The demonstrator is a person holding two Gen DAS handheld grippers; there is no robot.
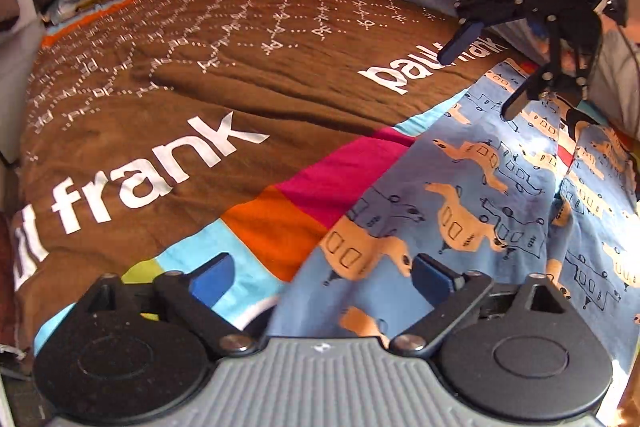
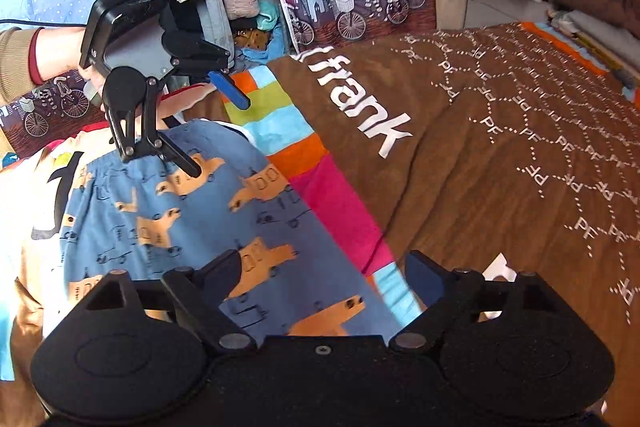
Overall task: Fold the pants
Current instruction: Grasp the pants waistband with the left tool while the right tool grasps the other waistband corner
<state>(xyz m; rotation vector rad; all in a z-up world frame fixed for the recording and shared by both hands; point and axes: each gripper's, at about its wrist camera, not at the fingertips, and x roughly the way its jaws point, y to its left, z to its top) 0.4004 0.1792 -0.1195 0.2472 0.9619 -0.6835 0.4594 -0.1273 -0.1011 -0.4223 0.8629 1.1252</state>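
Both the left gripper (image 1: 322,281) and right gripper (image 2: 324,277) hover wide open over the printed pants (image 1: 460,211), so a sloppy pinch could easily snag the bedspread (image 1: 240,75) too.

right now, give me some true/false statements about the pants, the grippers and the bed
1. The pants are blue with a tan animal print. True.
2. The left gripper is shut on the pants. False: its jaws are open, with nothing held.
3. The pants lie on a brown blanket with white lettering. True.
4. The right gripper holds a sock. False: it is open and empty, above the pants.
5. The pants are already folded into a neat square. False: they lie spread out, wrinkled.
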